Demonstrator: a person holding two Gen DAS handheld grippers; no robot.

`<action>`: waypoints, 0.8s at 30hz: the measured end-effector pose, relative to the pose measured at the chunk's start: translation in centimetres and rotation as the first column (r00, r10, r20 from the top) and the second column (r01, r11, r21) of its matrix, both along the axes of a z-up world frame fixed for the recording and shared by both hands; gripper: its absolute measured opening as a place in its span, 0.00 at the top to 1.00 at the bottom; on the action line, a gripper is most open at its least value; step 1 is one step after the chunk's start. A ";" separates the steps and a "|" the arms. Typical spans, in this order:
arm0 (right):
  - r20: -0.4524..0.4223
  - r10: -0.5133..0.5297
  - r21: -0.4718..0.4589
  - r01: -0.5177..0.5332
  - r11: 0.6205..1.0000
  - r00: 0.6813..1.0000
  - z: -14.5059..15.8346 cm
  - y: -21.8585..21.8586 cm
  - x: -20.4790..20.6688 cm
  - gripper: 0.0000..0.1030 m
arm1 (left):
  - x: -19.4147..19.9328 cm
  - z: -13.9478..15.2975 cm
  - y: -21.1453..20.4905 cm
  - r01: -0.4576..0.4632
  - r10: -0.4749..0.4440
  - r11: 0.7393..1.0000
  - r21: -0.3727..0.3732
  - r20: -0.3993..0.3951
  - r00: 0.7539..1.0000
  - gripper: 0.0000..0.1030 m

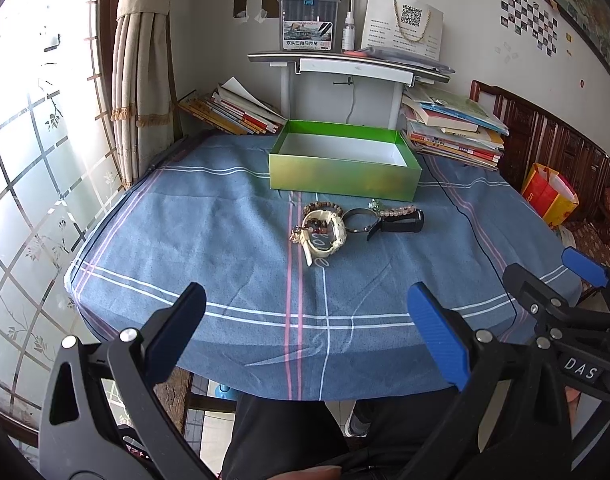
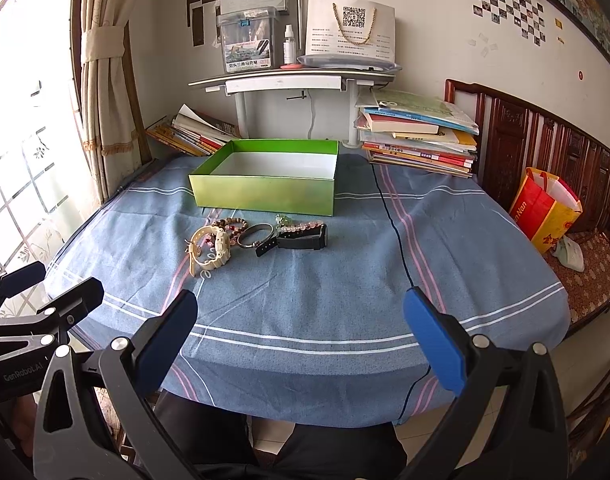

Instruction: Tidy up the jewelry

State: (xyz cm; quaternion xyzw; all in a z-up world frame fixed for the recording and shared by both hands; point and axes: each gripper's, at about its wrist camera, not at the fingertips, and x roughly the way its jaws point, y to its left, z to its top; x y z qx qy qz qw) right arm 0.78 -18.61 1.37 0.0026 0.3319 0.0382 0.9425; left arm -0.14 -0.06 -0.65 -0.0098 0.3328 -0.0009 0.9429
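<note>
Room first: pale wall w/ taped photo squares [image 1: 529, 16] upper right, big frosted window [image 1: 29, 184] on the left w/ a tied-back beige curtain [image 1: 141, 68], carved dark wood bench [image 2: 545, 148] along the right side w/ a red-and-yellow bag [image 2: 545, 208] on it. Table [image 1: 209, 240] fills the middle, covered in a blue cloth w/ white and pink stripes; a thin black cable [image 2: 397, 236] runs across its right part. At the back, a white desk shelf [image 2: 289, 78] carries a marker box [image 2: 247, 40], a small spray bottle [image 2: 289, 46] and a white paper bag w/ QR code [image 2: 351, 30]. Book stacks sit either side: leaning pile left [image 1: 233, 110], taller pile right [image 1: 453, 128]. Green box [image 1: 343, 160], open, white inside, nothing seen in it, stands mid-table toward the back. Jewelry lies on the cloth just in front of the box, all clustered & touching: cream watch [image 1: 325, 236], brown bead bracelet [image 1: 323, 208], metal bangle [image 1: 361, 220], pink bead bracelet [image 1: 397, 211], black watch [image 1: 401, 222]. Left gripper [image 1: 305, 318] hangs over the near table edge, fingers wide apart, nothing between them. Right gripper [image 2: 299, 320] likewise spread, holding nothing, well short of the jewelry. Person's dark-trousered legs [image 2: 265, 440] show below the table edge.
</note>
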 end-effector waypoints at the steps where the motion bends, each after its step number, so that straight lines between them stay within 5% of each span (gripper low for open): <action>1: -0.001 0.000 0.001 0.000 1.000 1.000 0.0 0.0 0.0 0.02 | 0.0 0.0 0.0 0.002 -0.002 1.000 0.000 -0.003 1.000 0.03; 24: -0.003 0.000 0.000 0.000 1.000 1.000 -0.3 0.1 0.1 0.02 | 0.1 -0.2 0.0 0.001 -0.001 1.000 -0.004 -0.005 1.000 0.03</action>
